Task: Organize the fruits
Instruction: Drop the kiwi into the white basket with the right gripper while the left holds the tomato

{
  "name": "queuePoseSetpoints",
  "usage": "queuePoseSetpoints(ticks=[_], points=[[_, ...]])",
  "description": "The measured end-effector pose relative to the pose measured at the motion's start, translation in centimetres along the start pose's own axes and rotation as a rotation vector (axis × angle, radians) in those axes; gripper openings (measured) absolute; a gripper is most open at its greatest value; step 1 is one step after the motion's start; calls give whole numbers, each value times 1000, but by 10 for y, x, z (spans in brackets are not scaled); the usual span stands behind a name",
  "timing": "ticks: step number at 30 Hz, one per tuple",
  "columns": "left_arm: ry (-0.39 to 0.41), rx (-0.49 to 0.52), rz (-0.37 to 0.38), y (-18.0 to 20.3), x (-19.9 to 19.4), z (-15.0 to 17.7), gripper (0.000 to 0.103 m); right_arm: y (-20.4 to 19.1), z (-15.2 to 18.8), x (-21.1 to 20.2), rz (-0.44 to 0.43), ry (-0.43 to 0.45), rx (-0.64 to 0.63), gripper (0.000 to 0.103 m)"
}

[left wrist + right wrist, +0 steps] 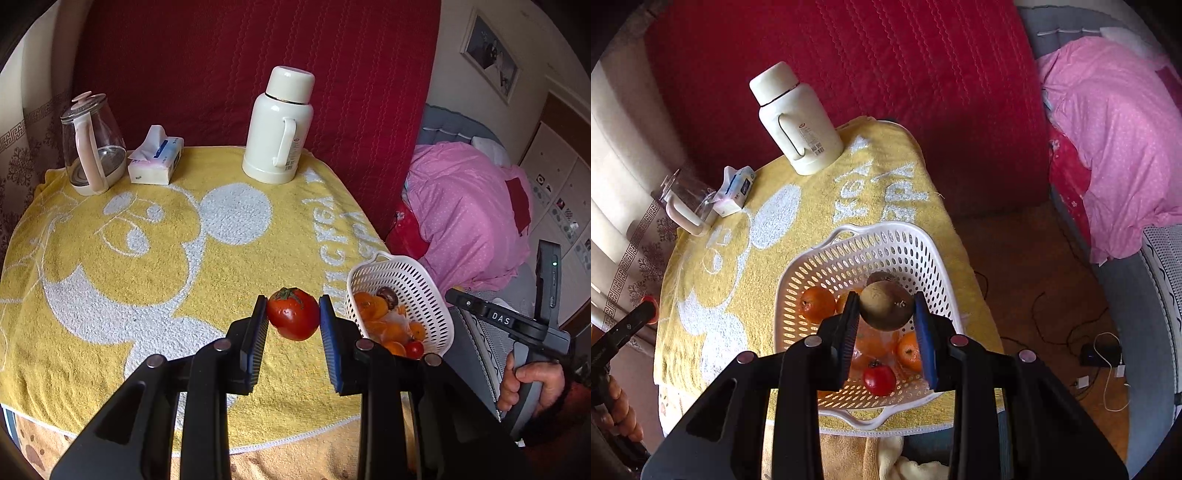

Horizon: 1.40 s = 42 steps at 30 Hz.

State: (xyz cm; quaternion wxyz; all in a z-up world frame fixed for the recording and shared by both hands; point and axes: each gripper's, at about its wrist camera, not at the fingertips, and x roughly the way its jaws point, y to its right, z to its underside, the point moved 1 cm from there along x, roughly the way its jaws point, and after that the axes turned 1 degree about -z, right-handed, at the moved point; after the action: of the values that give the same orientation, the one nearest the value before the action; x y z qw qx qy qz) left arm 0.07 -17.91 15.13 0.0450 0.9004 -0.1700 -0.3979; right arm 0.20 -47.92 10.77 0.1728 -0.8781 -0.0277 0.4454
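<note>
Tabletop [110,314] under a yellow towel with a white cartoon print, red quilted cloth behind, a pink-covered bed [469,221] to one side; at the far edge stand a cream thermos [277,129], a tissue pack [157,158] and a glass kettle [92,147]. Left tool [293,314]: clenched on a red tomato [293,314], held above the towel just beside the white perforated basket [849,258]. Right tool [886,317]: clenched on a brownish-green round fruit [886,306], held over the basket, which contains oranges [816,304] and a second tomato [879,378].
</note>
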Motion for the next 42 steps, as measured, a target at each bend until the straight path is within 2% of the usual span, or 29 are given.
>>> queuePoseSetpoints(ticks=[8,10,11,21,33,42], points=[[-5,7,-6,3,0,-1,28,3,-2,10,2,-14,5,32],[-5,10,-5,4,1,-1,28,3,-3,8,8,2,13,51],[-6,12,-4,5,1,-1,28,3,-4,7,11,10,14,53],[-26,57,39,23,15,-5,28,10,-5,-11,11,50,40,53],[-76,172,137,78,53,-10,28,36,8,-34,57,77,93,57],[-115,243,184,112,81,-9,28,55,18,-48,81,89,131,57]])
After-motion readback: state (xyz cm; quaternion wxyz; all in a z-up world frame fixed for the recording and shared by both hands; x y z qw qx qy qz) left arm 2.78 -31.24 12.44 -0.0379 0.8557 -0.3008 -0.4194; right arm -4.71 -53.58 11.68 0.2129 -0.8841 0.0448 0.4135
